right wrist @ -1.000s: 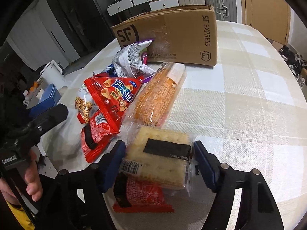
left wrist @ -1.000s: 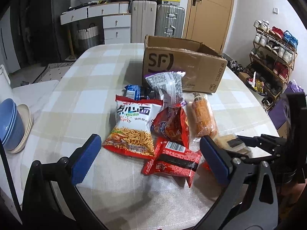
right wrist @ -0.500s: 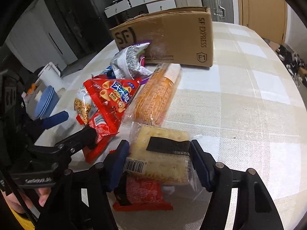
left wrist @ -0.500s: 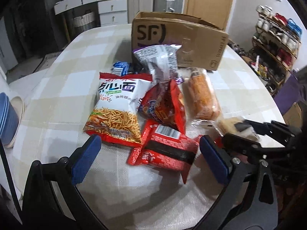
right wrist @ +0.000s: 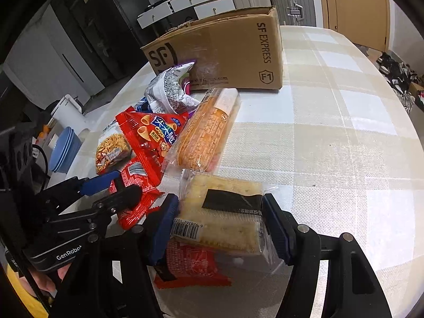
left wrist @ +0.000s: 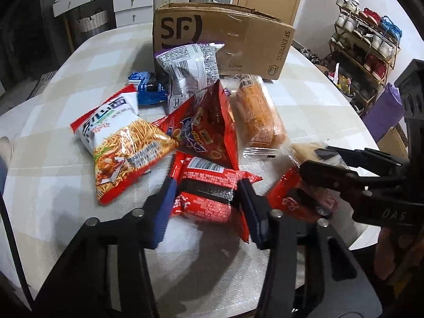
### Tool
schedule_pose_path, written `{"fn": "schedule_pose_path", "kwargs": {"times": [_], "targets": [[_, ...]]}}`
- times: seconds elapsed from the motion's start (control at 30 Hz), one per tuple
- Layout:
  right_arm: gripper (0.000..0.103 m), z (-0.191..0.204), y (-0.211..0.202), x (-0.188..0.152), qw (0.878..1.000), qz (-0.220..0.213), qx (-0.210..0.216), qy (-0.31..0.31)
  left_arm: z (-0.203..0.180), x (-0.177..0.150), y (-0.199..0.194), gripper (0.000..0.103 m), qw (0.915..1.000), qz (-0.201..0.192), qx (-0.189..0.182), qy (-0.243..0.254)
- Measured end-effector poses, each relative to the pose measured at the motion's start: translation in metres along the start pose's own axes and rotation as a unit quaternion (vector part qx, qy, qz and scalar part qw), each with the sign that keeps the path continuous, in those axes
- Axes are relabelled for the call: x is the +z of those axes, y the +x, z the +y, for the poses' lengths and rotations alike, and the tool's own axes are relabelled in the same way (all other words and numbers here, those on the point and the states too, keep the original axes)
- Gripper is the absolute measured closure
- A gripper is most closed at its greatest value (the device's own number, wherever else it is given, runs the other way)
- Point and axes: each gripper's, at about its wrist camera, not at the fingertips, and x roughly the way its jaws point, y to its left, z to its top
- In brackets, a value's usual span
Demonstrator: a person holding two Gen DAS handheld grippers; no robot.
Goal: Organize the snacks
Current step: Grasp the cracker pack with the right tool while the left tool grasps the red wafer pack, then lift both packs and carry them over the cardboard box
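In the left wrist view, the left gripper [left wrist: 206, 202] has its blue pads pressed against both sides of a red foil snack packet with a black band [left wrist: 205, 194], which lies on the near part of the cream checked tablecloth [left wrist: 53, 164]. Just beyond it lie a white and red bag of fried noodle sticks [left wrist: 122, 143] to the left, a red bag of cone crisps [left wrist: 204, 129] in the middle and an orange cake roll in clear wrap [left wrist: 258, 114] to the right. Farther off stand a silver crinkled bag [left wrist: 190, 69], a small blue packet [left wrist: 147, 88] and a brown cardboard shipping box [left wrist: 225, 39]. At the right edge the right gripper [left wrist: 326, 159] reaches in over a second red packet [left wrist: 296, 198]. In the right wrist view, the right gripper [right wrist: 220, 220] is clamped on a pale cracker sandwich pack in clear wrap with a black label [right wrist: 220, 214], its blue pads touching both ends, and the pack rests over the second red packet [right wrist: 188, 267]. The cake roll [right wrist: 209, 129] lies just beyond, the cone crisps bag [right wrist: 151, 137] to its left, and the cardboard box [right wrist: 228, 53] at the far side. On the left, the left gripper [right wrist: 116, 188] closes on the red banded packet [right wrist: 135, 198].
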Motion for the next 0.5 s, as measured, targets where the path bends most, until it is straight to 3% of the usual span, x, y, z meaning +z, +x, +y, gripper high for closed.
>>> {"fn": "schedule_pose_path", "kwargs": {"times": [0.3,0.5], "targets": [[0.038,-0.004,-0.002,0.001,1.000,-0.006,0.004,0.010,-0.003,-0.005,-0.006,0.062,0.9998,0.001,-0.008,0.016],[0.038,-0.003,-0.015,0.004,0.999,-0.033,0.018,0.011,0.009,-0.004,-0.025,0.062,0.9994,-0.029,-0.017,-0.006]]}}
